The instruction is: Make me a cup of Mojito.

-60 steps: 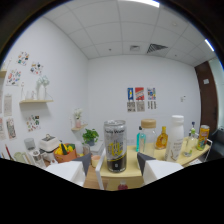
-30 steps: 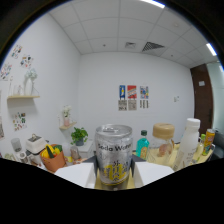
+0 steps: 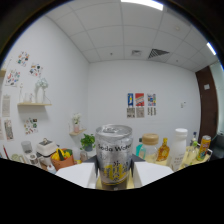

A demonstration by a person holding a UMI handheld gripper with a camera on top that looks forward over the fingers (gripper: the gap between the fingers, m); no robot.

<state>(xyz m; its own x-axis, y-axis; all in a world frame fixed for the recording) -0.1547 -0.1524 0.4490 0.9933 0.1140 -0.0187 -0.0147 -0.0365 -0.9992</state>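
Between the gripper's (image 3: 116,176) fingers, pinched on both sides, a soda can (image 3: 114,152) rides above the bottle-lined counter (image 3: 165,167), apparently the soda-fetching step, with the next move likely carrying it to a cup.

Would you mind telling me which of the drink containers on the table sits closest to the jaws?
The silver soda water can, standing upright between the jaws of the gripper. The amber bottle, white bottle and orange can all stand farther back, off to one side.
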